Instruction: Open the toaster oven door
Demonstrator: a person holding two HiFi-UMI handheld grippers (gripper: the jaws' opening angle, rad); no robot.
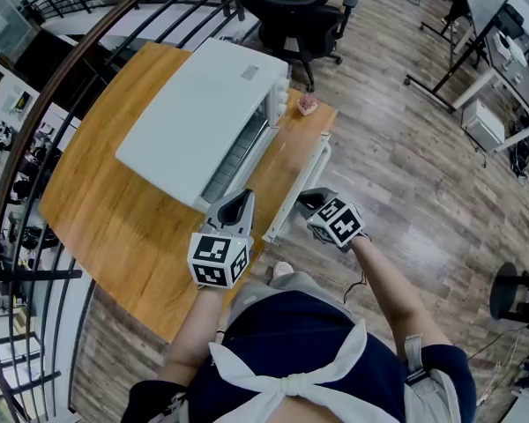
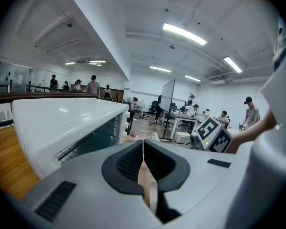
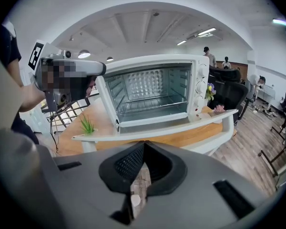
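Head view, left to right. Wooden counter (image 1: 115,210) fills the left half, with a curved black railing (image 1: 35,122) round its 9 o'clock side. White toaster oven (image 1: 203,113) sits on the counter towards the 12 o'clock end, its front facing 4 o'clock.

Left gripper (image 1: 237,205) hangs over the counter at 6 o'clock from the oven, near its front corner. Jaws pressed together, nothing between them, no contact with the oven.

The oven door (image 3: 171,125) is already down, lying flat and sticking out past the counter edge at 4 o'clock from the oven body. In the right gripper view the cavity is wide open, with a wire rack (image 3: 152,101) inside.

Right gripper (image 1: 313,201) is at 3 o'clock from the left one, just beside the outer end of the door, over the wood floor (image 1: 406,148). Jaws pressed together and empty, not on the door.

Small pink flower (image 1: 308,105) sits on the counter at 2 o'clock from the oven's front. A little green plant (image 3: 87,124) shows at the other front corner. Black office chair (image 1: 291,11) stands on the floor at 12 o'clock beyond the counter.
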